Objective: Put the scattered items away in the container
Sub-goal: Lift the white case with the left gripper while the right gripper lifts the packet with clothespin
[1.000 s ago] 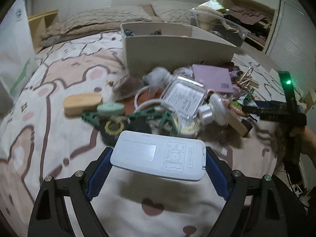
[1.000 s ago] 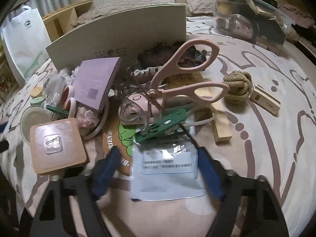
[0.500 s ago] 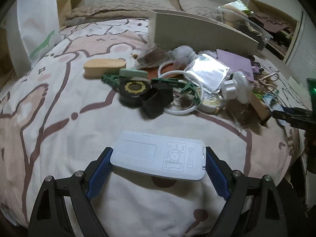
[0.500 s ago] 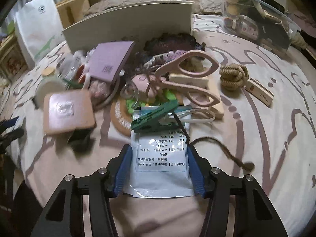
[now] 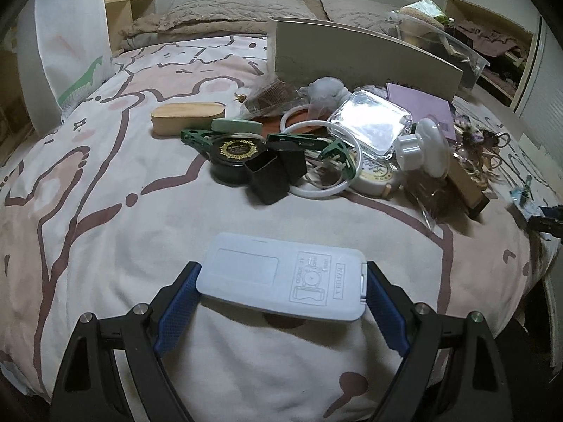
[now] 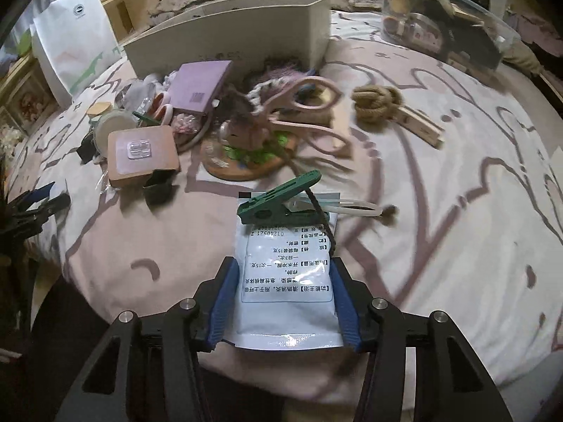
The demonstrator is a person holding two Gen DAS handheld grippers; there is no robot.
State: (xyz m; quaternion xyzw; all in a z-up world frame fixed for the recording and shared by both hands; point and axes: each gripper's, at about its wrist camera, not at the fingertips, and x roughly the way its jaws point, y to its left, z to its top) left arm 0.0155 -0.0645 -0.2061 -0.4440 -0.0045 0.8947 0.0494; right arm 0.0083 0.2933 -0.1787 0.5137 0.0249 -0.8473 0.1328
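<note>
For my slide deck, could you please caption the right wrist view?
Right gripper closing on a white sachet with a green clip atop, cluttered bedspread beyond.

You have two grippers, left gripper (image 5: 281, 283) and right gripper (image 6: 283, 302). Count three green clips (image 5: 195, 137) (image 5: 299, 139) (image 6: 279, 200), though a fourth may hide in the clutter. One scissors (image 6: 299, 109), one rope knot (image 6: 378, 103), one white container (image 6: 228, 47), two black caps (image 5: 269, 179) (image 5: 292, 160).

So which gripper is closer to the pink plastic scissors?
Right. The pink plastic scissors lie just beyond the right gripper, which grips a white sachet. The left gripper is across the pile.
</note>
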